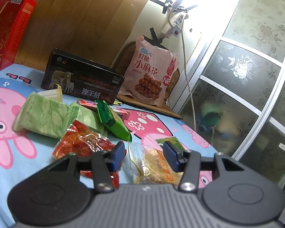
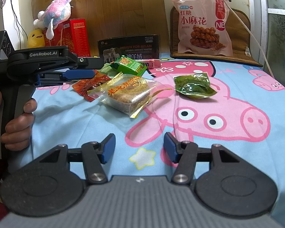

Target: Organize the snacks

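Several snacks lie on a blue cartoon-pig sheet. A round pastry in a clear gold-edged wrapper sits mid-sheet, with a red packet to its left and a dark green packet to its right. Behind them are a bright green packet, pale green leaf-print packets and a small pink box. My left gripper, held by a hand, hovers open over the red packet and the pastry, gripping nothing. My right gripper stands open above bare sheet, nearer than the pastry.
A big pink bag of fried twists leans on a brown mat at the back. A black box, a red box and plush toys line the wooden wall. A white cable hangs by the glass sliding door at right.
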`<state>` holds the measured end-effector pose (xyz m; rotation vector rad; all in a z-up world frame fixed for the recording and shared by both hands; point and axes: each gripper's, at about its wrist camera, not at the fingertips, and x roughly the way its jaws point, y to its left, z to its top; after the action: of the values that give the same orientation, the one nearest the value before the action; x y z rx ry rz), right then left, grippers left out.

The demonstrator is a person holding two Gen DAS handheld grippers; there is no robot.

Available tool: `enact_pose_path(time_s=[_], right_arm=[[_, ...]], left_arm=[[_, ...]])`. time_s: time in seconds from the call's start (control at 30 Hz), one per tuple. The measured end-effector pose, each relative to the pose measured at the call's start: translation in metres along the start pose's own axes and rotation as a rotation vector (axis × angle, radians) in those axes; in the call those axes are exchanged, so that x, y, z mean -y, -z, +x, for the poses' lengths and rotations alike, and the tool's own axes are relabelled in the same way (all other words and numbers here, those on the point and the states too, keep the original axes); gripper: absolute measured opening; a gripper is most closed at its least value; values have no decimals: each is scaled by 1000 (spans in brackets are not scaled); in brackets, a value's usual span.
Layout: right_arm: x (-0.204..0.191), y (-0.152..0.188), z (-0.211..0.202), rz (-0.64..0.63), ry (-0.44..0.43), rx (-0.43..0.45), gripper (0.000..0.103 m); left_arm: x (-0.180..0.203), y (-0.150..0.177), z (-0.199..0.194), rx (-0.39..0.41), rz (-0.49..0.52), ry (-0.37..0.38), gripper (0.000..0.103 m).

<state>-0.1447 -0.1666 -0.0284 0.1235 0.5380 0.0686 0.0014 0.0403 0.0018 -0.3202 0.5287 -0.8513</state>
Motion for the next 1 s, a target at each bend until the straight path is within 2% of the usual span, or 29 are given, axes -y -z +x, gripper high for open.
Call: enact_pose_path(time_s=[1.0], right_arm=[[3,0,0,7,-18,21,61]], left_arm=[[6,2,3,-16,41,7,46]])
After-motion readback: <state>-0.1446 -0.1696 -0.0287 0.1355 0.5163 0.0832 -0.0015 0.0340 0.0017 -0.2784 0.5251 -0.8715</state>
